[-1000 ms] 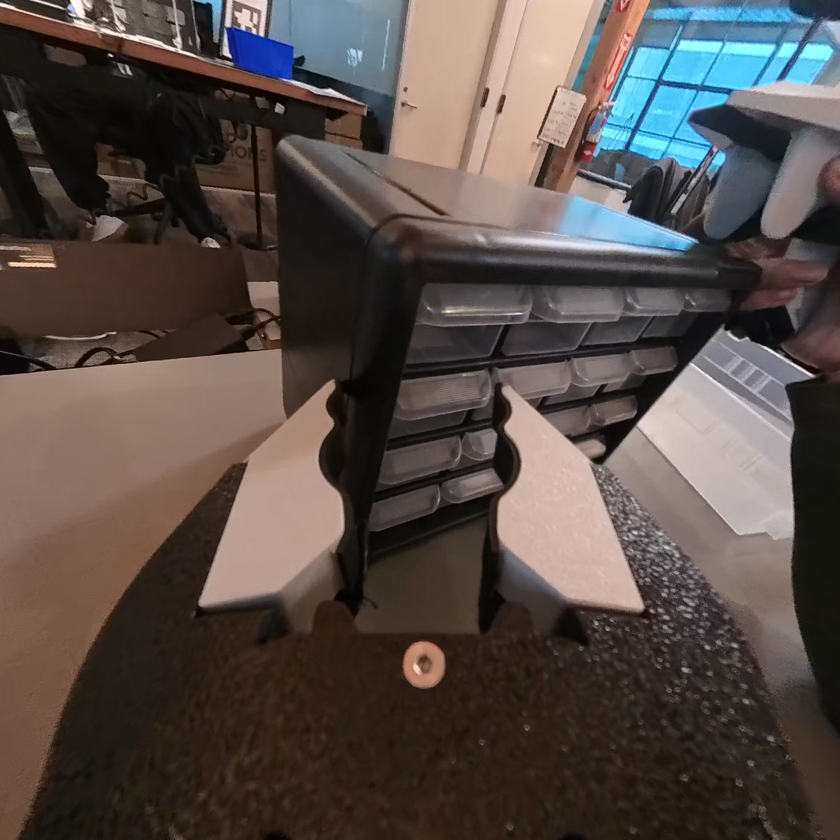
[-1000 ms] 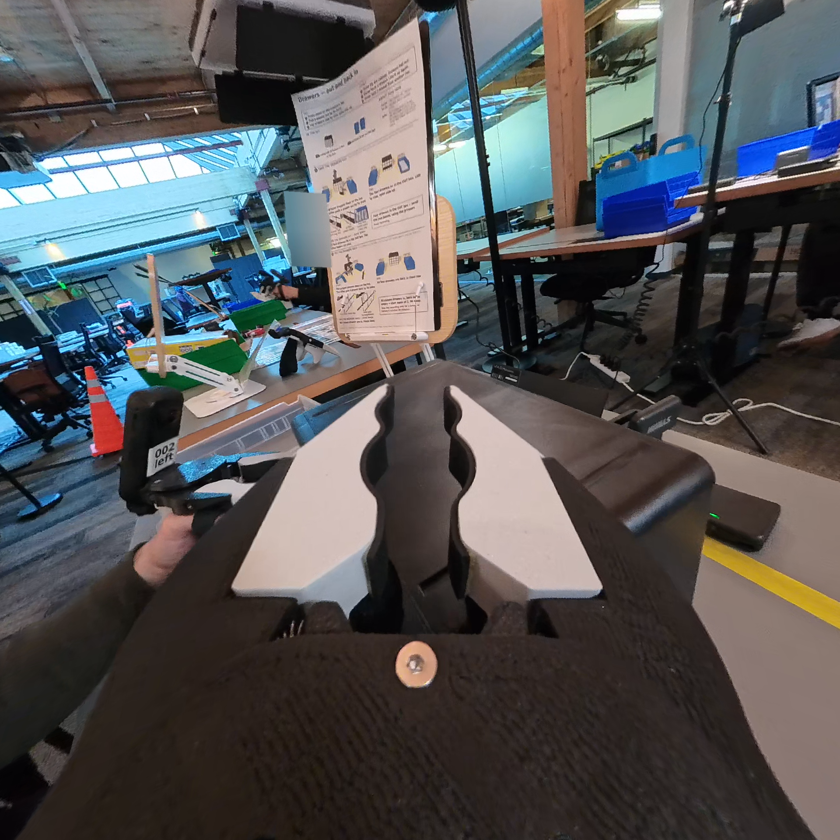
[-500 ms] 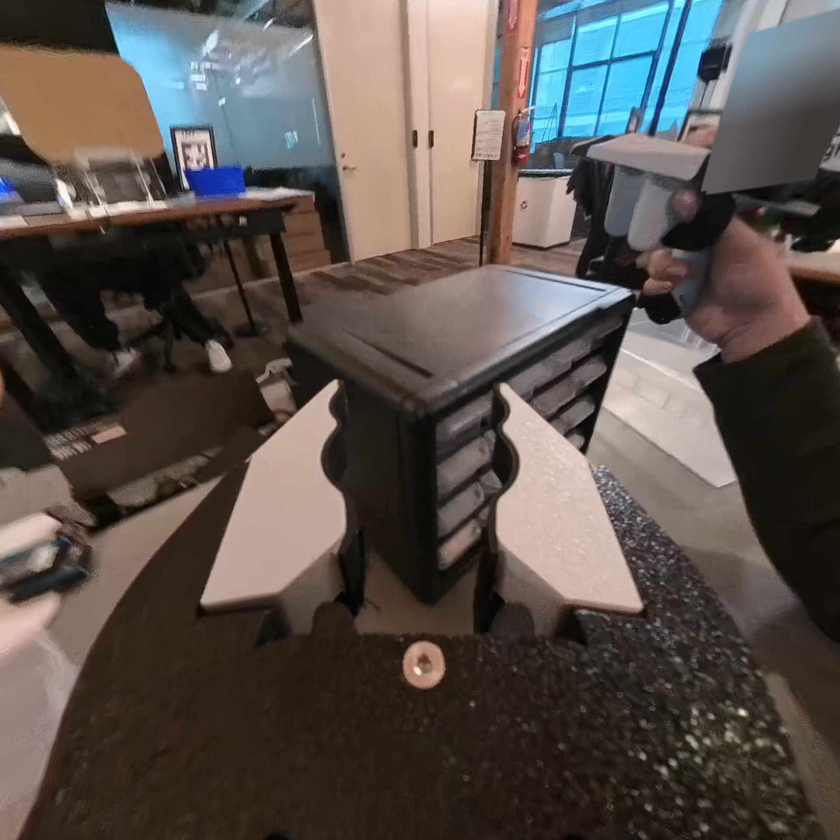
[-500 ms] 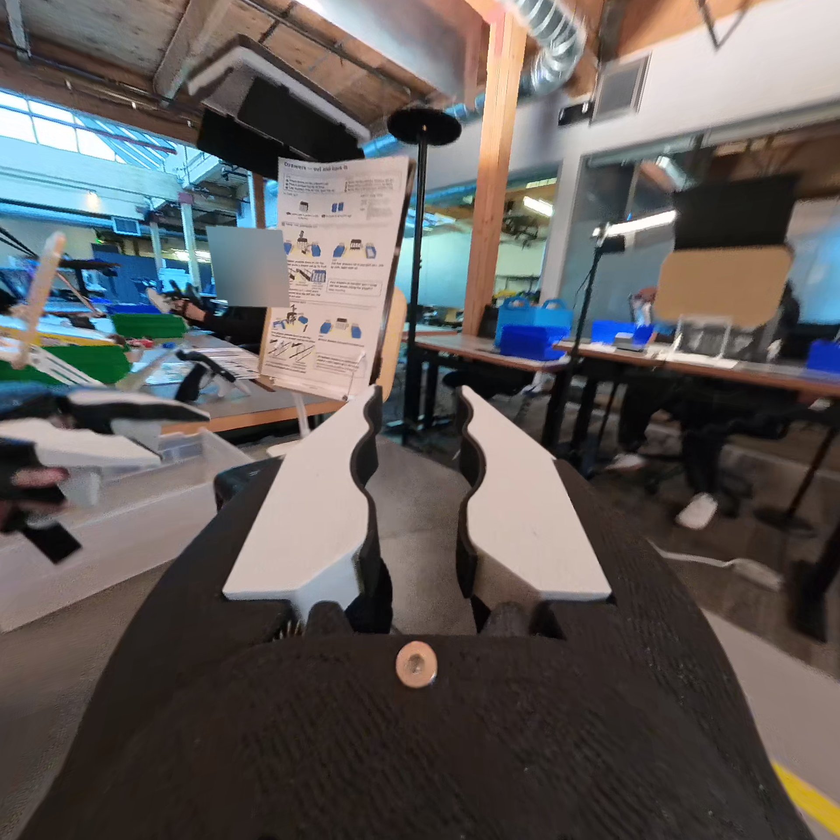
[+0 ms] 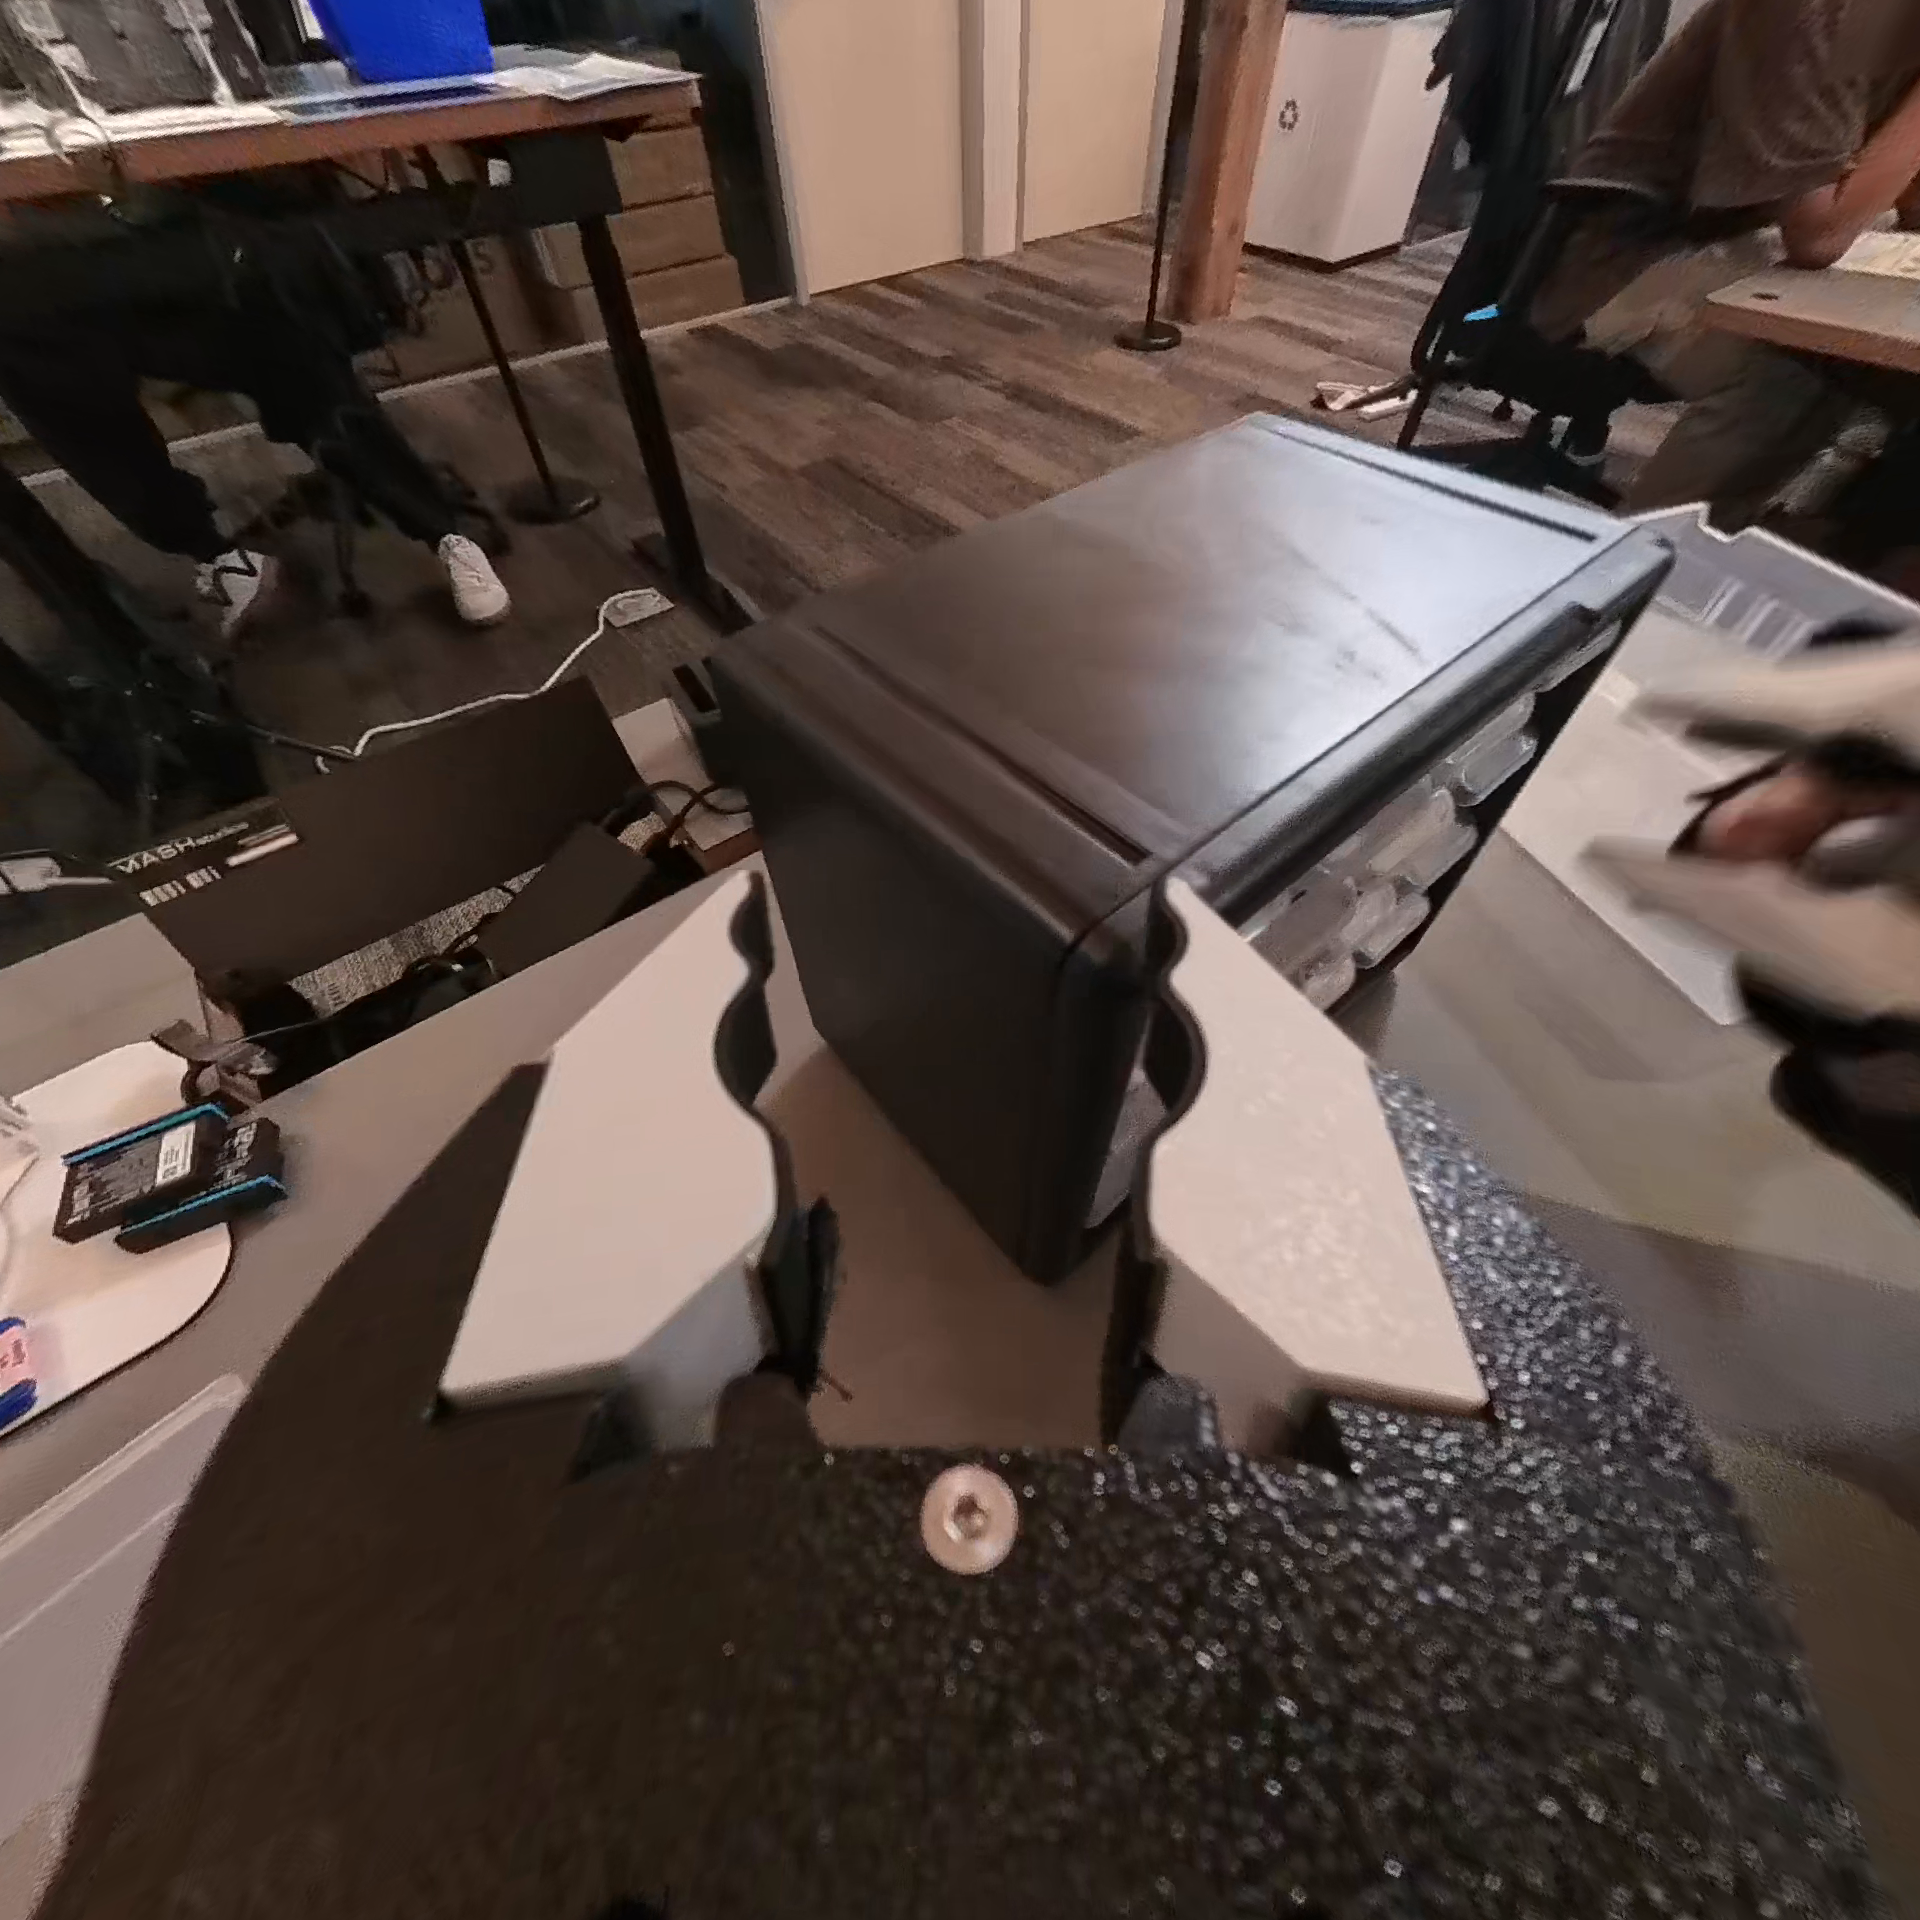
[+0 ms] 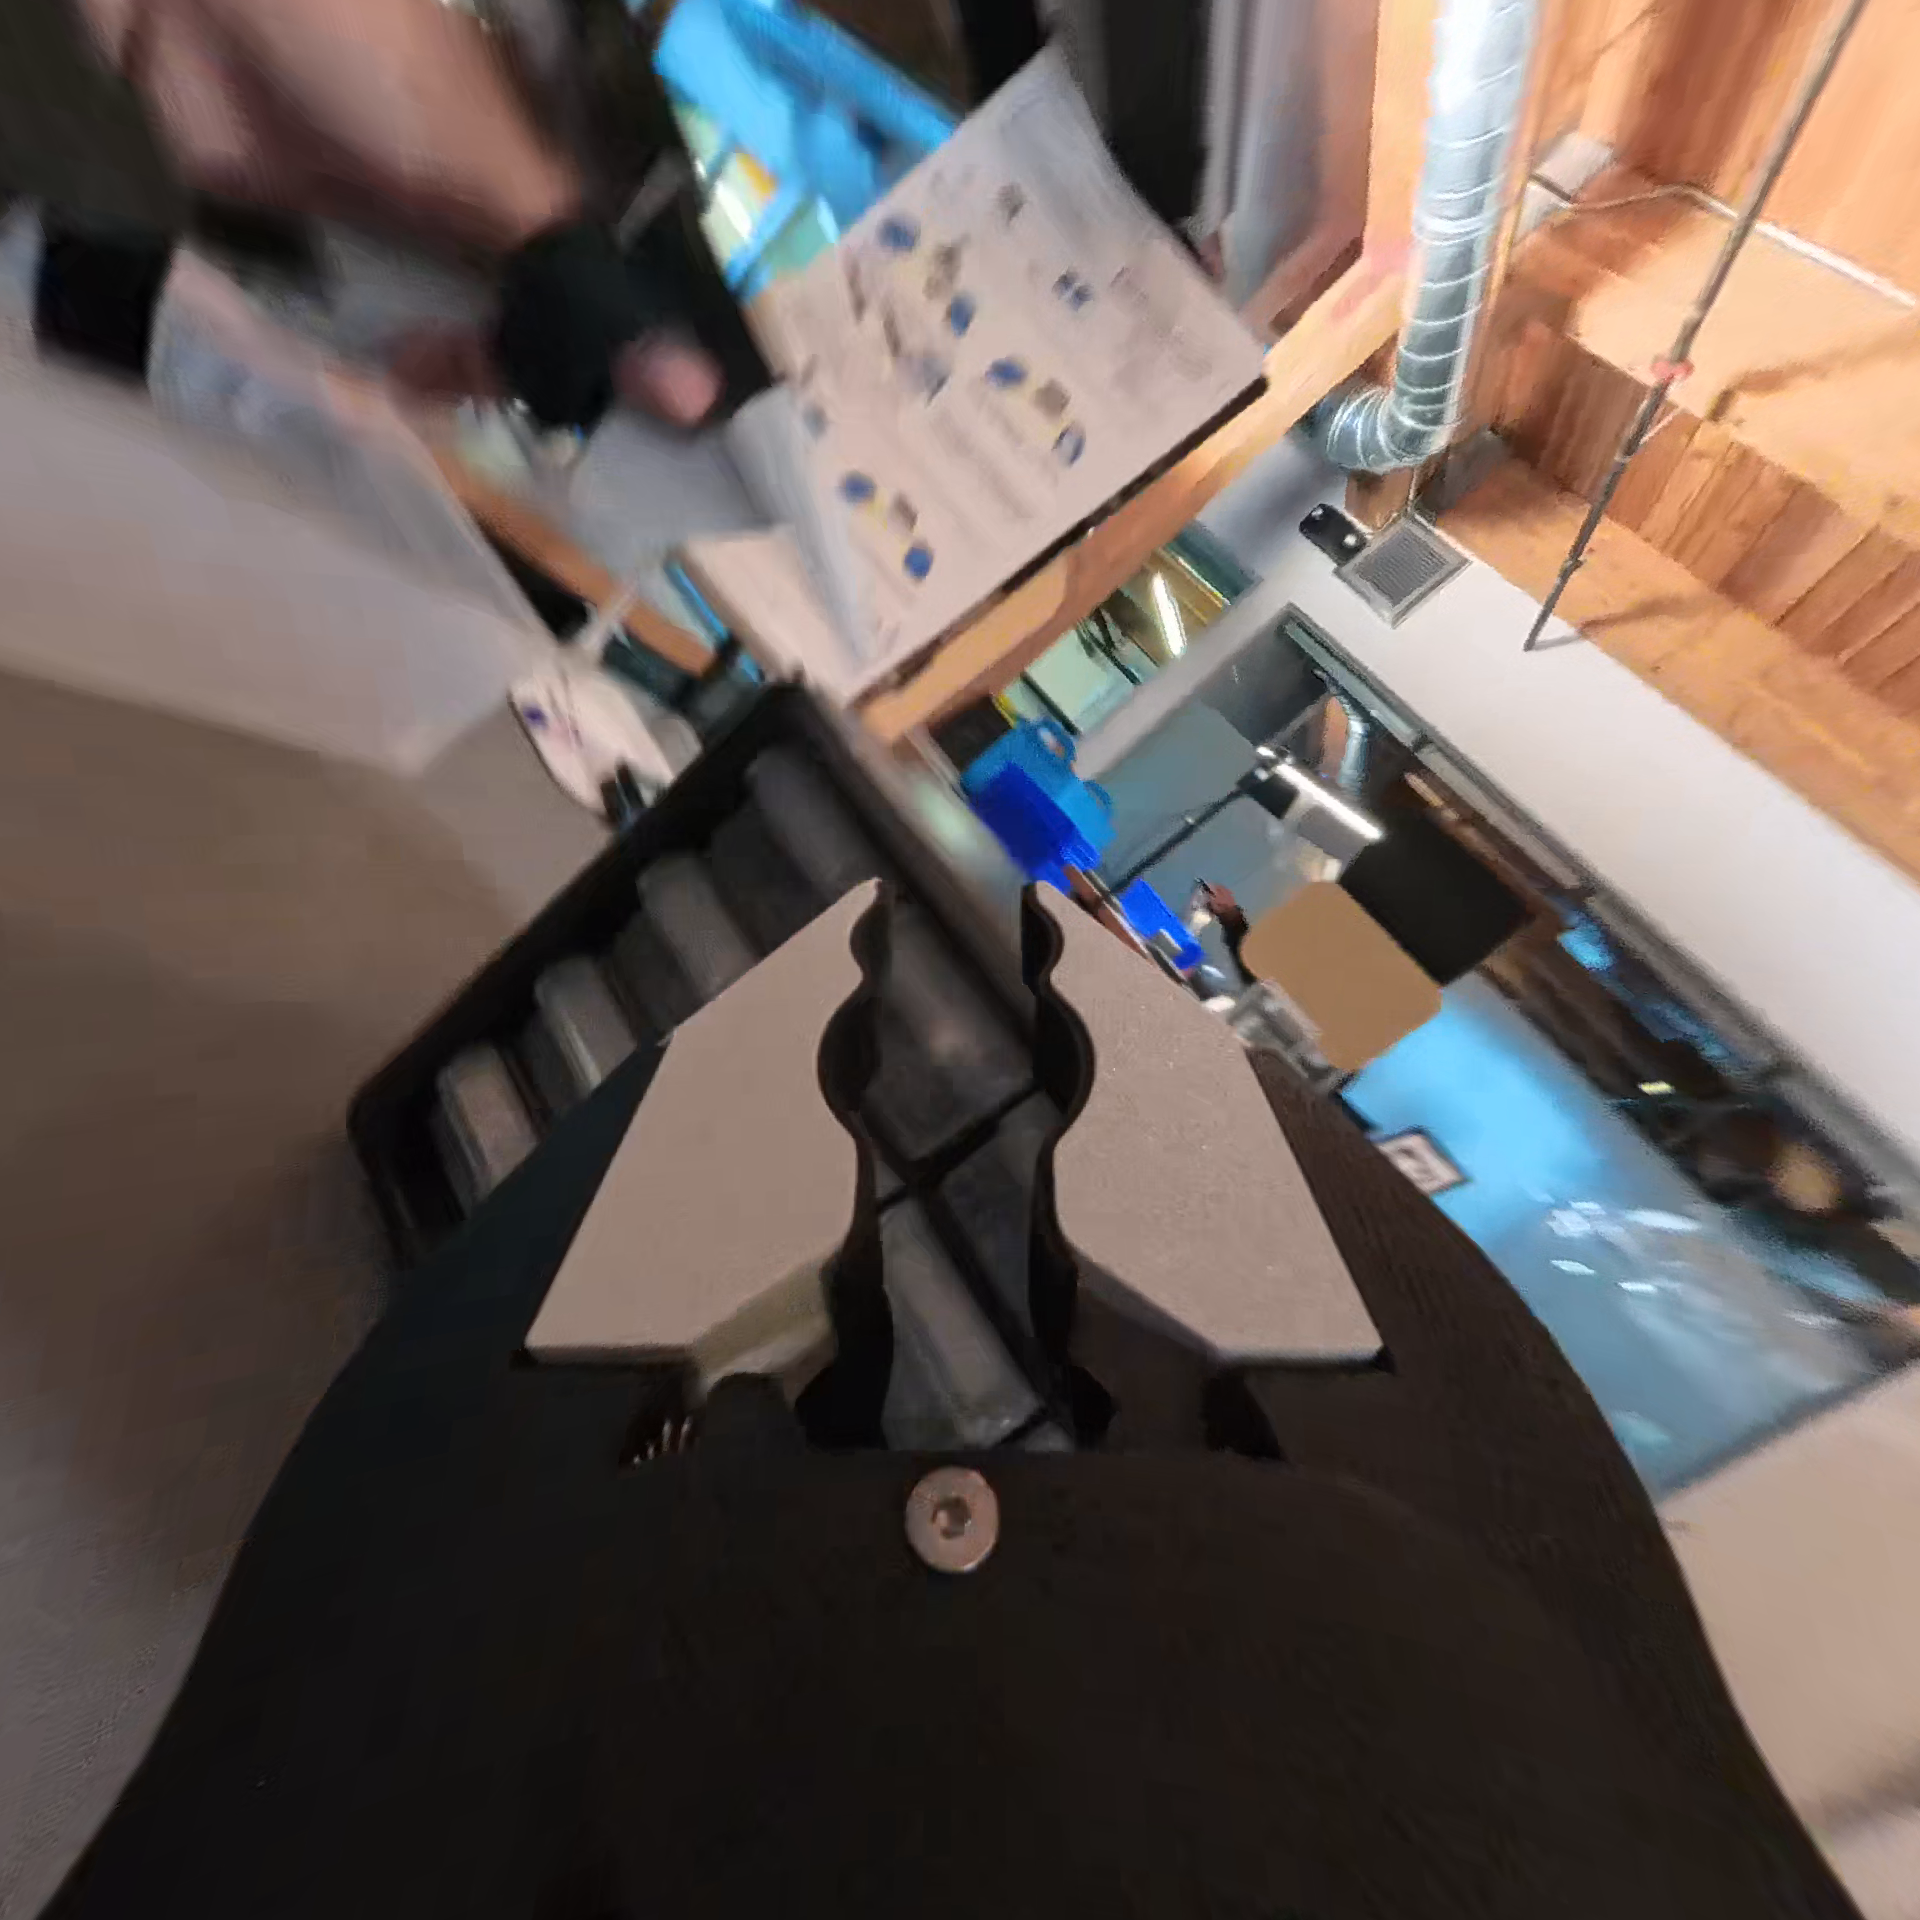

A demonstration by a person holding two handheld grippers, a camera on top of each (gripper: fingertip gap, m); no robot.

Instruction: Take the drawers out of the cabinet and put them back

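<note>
The black cabinet (image 5: 1195,665) with rows of clear drawers (image 5: 1392,904) stands on the grey table (image 5: 1621,1049). All the drawers I can see sit in their slots. My left gripper (image 5: 956,888) is open and empty, above and behind the cabinet's near side corner, not touching it. My right gripper (image 6: 954,888) is rolled sideways close to the drawer front (image 6: 582,1018), its jaws a narrow gap apart with nothing held. It also shows blurred in the left wrist view (image 5: 1818,831), just off the drawer front. The right wrist view is motion-blurred.
Black battery packs (image 5: 166,1174) lie on a white pad at the table's left. A black cardboard box (image 5: 364,831) stands behind the table. A seated person (image 5: 1714,156) is at the far right. An instruction sheet (image 6: 997,395) stands beyond the cabinet.
My left gripper drew back and rose, so it looks down on the cabinet's top. My right gripper swung down from above the cabinet to its drawer front and rolled sideways.
</note>
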